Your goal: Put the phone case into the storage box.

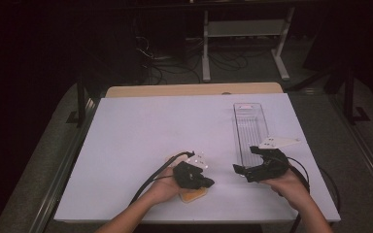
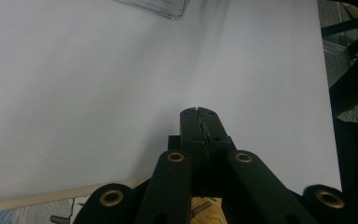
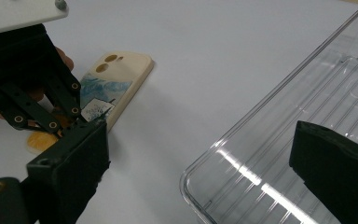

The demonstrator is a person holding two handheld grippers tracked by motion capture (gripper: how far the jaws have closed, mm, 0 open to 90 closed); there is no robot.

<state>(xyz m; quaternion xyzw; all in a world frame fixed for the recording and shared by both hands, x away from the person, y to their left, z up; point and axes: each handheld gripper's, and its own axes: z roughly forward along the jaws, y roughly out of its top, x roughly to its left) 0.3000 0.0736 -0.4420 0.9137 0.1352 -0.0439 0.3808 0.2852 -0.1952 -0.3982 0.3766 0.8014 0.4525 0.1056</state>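
Observation:
A cream phone case (image 1: 194, 195) with a blue and orange picture lies on the white table near the front edge. My left gripper (image 1: 208, 183) hovers right over it, shut, with nothing between its pressed-together jaws (image 2: 199, 112). In the left gripper view the case (image 2: 28, 199) peeks out under the gripper's body. In the right gripper view the case (image 3: 116, 77) lies flat with its camera holes far from me, and the left gripper (image 3: 86, 116) points down at its middle. My right gripper (image 1: 246, 160) stands open at the near end of a clear plastic tray (image 1: 250, 124), holding nothing.
The long clear tray (image 3: 307, 93) runs away from me on the right side of the white sheet (image 1: 141, 131); its corner (image 2: 163, 7) lies ahead of the left gripper. A wooden table edge (image 1: 194, 90) sits behind the sheet, with dark floor, cables and a stand beyond.

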